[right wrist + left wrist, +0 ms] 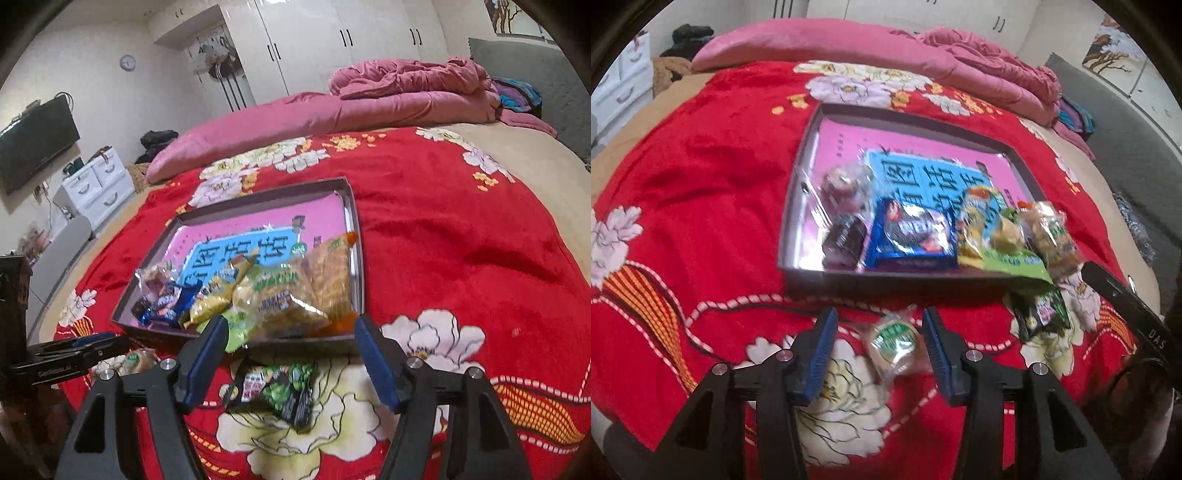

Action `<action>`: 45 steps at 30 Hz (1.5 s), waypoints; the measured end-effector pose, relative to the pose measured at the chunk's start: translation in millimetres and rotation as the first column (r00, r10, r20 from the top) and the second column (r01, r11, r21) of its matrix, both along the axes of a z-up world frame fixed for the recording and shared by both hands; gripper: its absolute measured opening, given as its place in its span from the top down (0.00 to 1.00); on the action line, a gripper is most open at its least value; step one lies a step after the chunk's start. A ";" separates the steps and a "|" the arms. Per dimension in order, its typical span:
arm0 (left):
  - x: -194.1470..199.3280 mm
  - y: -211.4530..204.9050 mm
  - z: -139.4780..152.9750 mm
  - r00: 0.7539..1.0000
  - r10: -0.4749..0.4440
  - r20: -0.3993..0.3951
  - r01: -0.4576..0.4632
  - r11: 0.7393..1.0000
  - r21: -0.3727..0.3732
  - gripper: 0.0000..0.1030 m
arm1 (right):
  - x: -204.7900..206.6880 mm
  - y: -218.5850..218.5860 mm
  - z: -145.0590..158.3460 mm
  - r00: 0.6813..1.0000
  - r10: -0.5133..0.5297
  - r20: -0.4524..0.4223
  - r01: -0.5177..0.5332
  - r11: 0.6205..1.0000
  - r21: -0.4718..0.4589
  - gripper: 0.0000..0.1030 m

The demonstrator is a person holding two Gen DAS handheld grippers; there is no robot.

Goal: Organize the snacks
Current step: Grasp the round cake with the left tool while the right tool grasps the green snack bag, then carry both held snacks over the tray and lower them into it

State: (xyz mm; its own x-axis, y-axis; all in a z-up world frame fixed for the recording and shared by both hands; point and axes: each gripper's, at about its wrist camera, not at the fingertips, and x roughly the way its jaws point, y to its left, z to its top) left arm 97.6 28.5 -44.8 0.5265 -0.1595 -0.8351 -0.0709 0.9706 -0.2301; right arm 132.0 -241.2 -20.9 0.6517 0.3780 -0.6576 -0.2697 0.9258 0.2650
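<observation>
A dark-rimmed tray (798, 206) with a pink and blue picture base lies on the red flowered blanket; it also shows in the right wrist view (354, 221). It holds several snack packets, among them a blue packet (908, 236) and a clear bag of yellow snacks (295, 299). My left gripper (879, 336) is open around a round clear-wrapped pastry with a green label (895, 343) on the blanket, not touching it. My right gripper (288, 339) is open above a black and green snack packet (277, 391), which also shows in the left wrist view (1041, 314).
A folded pink quilt (406, 96) lies along the bed's far side. White wardrobes (332, 40), a white drawer unit (96, 184) and a wall television (37, 144) stand beyond the bed. The left gripper's body (70, 354) shows at the right wrist view's left edge.
</observation>
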 end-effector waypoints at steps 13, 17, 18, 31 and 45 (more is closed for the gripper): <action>1.4 -16.3 -24.1 0.998 -0.001 -0.062 0.002 1.000 0.010 0.50 | -3.4 21.9 -31.0 0.989 0.053 -0.137 -0.058 0.998 -0.028 0.32; 4.3 -20.4 -26.1 0.998 0.002 -0.064 -0.001 1.000 0.027 0.50 | -1.3 33.8 -42.8 0.985 0.059 -0.163 -0.071 0.995 -0.067 0.32; 5.1 -21.8 -26.7 0.998 0.004 -0.064 -0.002 0.999 0.032 0.50 | -0.5 37.0 -45.8 0.984 0.059 -0.167 -0.073 0.994 -0.084 0.32; 7.6 -22.3 -29.5 0.998 0.007 -0.058 -0.004 0.999 0.050 0.66 | -18.2 74.1 -44.1 0.962 0.242 -0.123 -0.260 0.952 -0.159 0.79; 0.0 4.4 24.7 0.995 0.048 0.083 -0.051 0.998 0.035 0.66 | -20.4 79.5 3.7 0.948 0.311 0.061 -0.310 0.950 -0.031 0.79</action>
State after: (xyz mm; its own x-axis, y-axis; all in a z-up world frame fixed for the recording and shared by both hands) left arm 97.7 32.8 -20.1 0.6001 -0.1015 -0.7935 -0.1016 0.9742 -0.2014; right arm 111.6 -161.7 -17.2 0.5457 0.5549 -0.6279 -0.5605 0.7987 0.2188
